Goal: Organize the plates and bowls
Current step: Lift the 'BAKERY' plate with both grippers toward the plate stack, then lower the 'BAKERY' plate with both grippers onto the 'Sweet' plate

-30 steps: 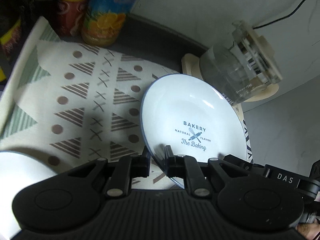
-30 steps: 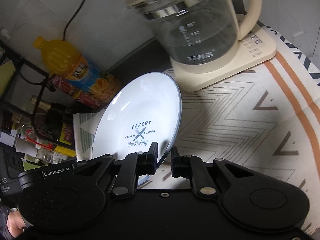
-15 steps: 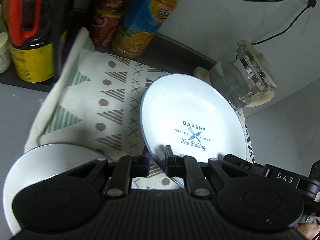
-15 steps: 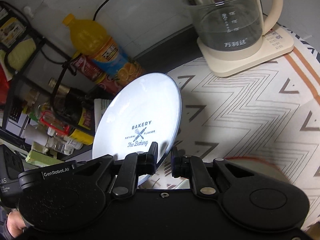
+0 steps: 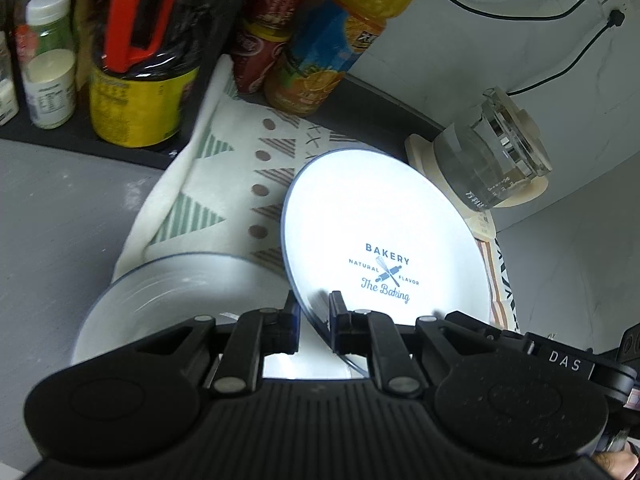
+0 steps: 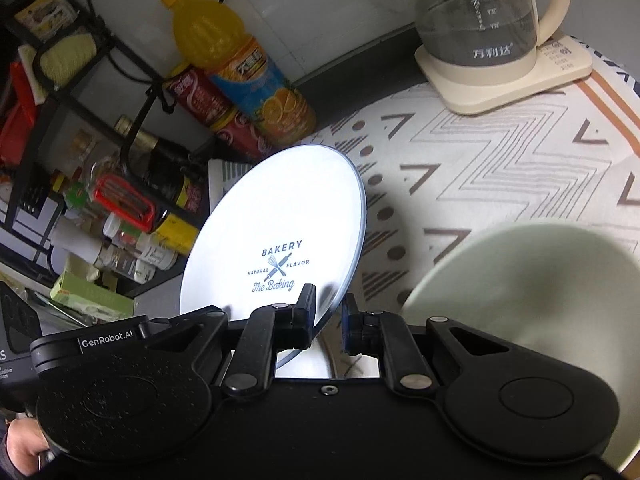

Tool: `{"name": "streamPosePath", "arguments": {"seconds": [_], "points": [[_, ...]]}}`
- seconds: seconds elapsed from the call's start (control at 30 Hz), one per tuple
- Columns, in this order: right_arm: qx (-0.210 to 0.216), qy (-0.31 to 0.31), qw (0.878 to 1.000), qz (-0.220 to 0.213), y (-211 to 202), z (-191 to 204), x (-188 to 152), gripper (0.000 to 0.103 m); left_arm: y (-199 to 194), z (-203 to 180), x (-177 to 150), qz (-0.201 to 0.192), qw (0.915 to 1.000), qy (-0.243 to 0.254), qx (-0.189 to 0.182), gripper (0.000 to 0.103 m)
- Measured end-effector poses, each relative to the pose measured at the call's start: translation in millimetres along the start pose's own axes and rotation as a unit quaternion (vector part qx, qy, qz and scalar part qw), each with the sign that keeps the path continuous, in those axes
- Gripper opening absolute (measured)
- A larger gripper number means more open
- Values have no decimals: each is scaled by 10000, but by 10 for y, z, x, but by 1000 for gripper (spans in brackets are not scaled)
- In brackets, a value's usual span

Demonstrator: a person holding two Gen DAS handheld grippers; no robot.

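From the left wrist, the left gripper (image 5: 314,316) has its jaws closed on the near rim of the bakery plate (image 5: 384,232), with another white plate (image 5: 168,296) lower left on the counter (image 5: 60,216).

From the right wrist, the right gripper (image 6: 328,316) pinches the opposite rim; the green bowl (image 6: 532,300) lies right.

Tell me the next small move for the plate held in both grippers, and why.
Probably carry the BAKERY plate a little further over the white plate and lower it flat. The left gripper and right gripper both clamp its rim, holding it tilted above the mat.
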State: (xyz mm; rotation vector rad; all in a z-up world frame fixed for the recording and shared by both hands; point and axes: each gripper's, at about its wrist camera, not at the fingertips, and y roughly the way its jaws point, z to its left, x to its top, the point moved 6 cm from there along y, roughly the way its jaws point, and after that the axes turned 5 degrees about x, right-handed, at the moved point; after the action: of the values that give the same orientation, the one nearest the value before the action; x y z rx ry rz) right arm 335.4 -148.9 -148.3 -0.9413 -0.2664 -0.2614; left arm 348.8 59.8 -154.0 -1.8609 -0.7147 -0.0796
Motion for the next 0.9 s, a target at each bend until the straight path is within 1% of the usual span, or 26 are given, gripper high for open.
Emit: {"name": "streamPosePath", "arguments": {"seconds": [0.47, 0.9], "points": [[-107, -97, 9998, 161, 89, 138, -507, 13, -193, 415, -312, 136, 9999, -89, 43, 12], [-202, -232, 9985, 463, 220, 200, -813, 13, -254, 735, -559, 246, 9992, -233, 205, 12]]}}
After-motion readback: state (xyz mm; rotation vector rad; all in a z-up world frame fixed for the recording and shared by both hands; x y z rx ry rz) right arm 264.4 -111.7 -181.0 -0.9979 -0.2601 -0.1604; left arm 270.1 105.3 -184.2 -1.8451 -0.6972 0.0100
